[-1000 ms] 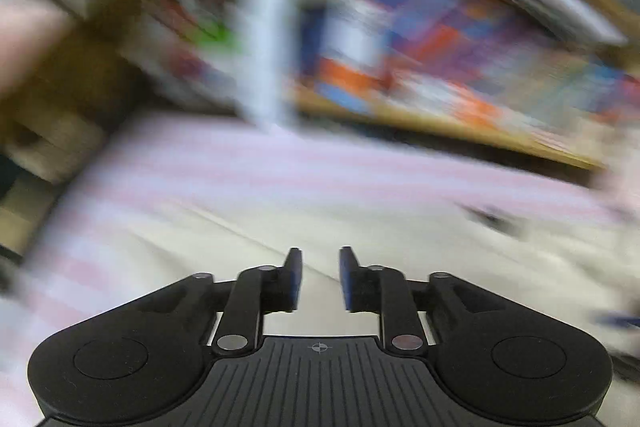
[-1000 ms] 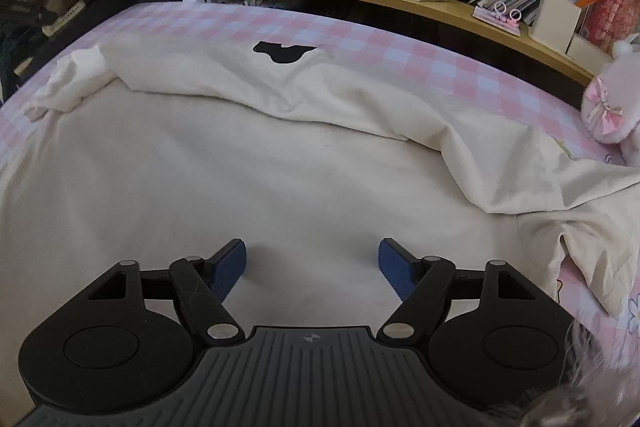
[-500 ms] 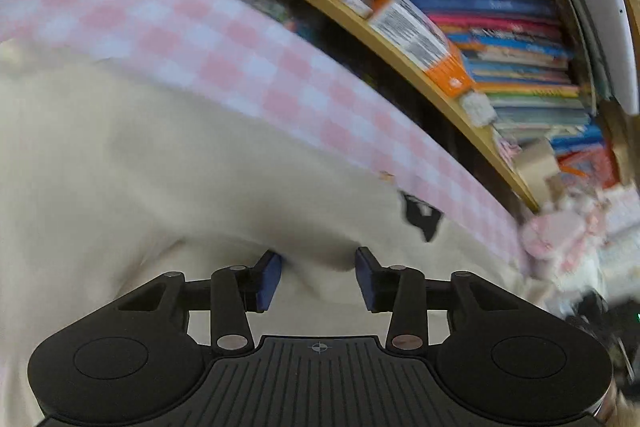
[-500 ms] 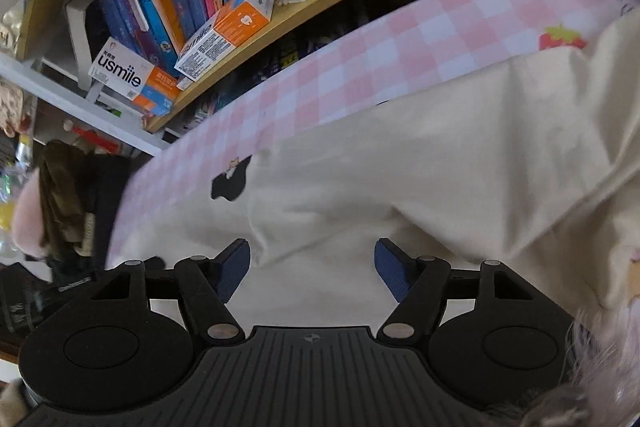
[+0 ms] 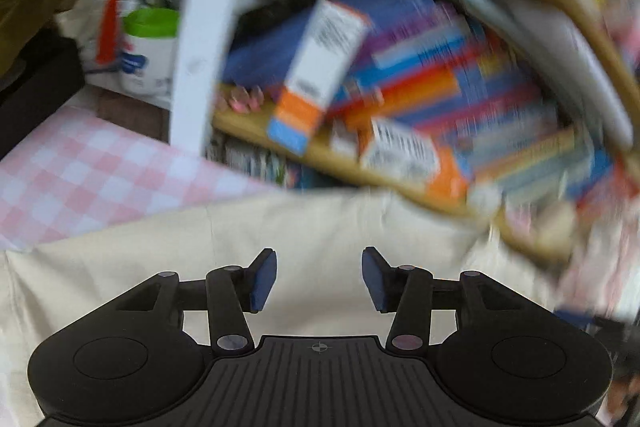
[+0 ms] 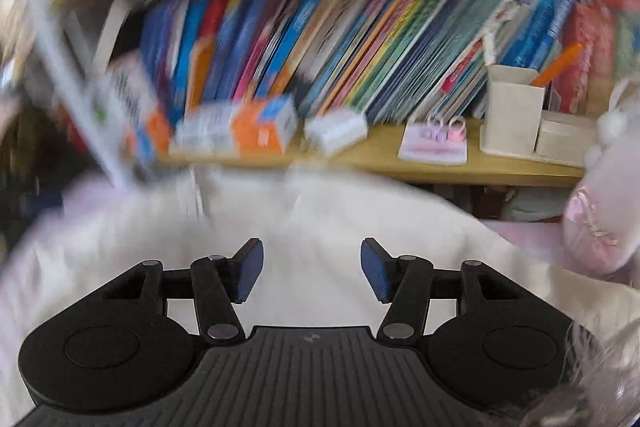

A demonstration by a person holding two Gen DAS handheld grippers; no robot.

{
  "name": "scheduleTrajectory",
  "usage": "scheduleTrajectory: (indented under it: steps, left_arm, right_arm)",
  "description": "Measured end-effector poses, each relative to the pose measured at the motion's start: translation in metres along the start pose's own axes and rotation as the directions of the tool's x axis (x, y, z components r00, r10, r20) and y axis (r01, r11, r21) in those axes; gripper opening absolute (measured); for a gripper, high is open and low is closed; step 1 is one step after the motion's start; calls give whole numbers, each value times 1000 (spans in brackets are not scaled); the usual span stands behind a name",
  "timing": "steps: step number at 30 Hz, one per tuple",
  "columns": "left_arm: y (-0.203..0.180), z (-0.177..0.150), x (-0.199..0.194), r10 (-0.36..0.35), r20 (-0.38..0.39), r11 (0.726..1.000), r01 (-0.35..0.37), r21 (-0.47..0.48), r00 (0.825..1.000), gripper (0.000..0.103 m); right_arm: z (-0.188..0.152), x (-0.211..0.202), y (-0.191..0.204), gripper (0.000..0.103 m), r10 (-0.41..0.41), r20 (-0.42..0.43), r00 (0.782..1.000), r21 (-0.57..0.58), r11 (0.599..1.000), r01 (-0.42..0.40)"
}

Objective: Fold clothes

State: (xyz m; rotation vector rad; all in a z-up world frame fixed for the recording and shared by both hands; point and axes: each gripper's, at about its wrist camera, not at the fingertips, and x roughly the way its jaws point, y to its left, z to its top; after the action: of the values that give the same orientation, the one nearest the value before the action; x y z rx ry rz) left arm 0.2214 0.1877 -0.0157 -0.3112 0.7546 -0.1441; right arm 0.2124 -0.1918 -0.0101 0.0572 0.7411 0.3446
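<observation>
- The left gripper (image 5: 318, 277) is hanging wide apart with nothing between its blue pads (image 5: 262, 281), poised low over the cream garment (image 5: 320, 223), probably lining up on its far edge.
- The right gripper (image 6: 312, 271) is likewise gaping and carrying nothing, aimed across the same garment (image 6: 312, 227).
- The garment is lying spread on the pink checked bedsheet (image 5: 80, 179), apparently laid out flat for folding; no fold is showing yet.
- Beyond it, the wooden bookshelf (image 6: 440, 163) is carrying leaning books (image 6: 360, 39), an orange-and-white box (image 5: 316, 75) and a cream pen holder (image 6: 512, 107); much of this is blurring.
</observation>
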Motion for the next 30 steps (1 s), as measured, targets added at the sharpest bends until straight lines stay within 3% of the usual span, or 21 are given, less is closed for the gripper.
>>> scheduleTrajectory:
  steps: [3,7,10,12,17,23,30]
  left_arm:
    - [-11,-18,11,9,-72,994,-1,112,997,47]
    - [-22,-39,12,58,-109,969,-29,246,992,48]
    - [-12,-45,13,91,-129,960,-53,275,987,48]
    - [2,-44,9,91,-129,970,-59,237,987,48]
    - [47,-37,-31,181,-42,982,-177,72,983,48]
    - [96,-65,-96,262,-11,960,-262,-100,965,48]
    - [138,-101,-119,261,-49,937,-265,-226,964,48]
  right_arm:
    - [-22,2,8,52,-15,-56,998,-89,996,10]
    - [-44,3,7,52,-48,-96,994,-106,994,38]
    - [-53,1,-1,52,-74,-112,991,-93,994,64]
    - [-55,4,-9,52,-101,-130,986,-91,992,89]
    - [-51,-4,-32,51,-193,-115,974,-61,981,187]
    - [-70,-47,-46,51,-212,-100,972,69,973,220]
    - [-120,-106,-29,51,-297,-155,942,114,942,316]
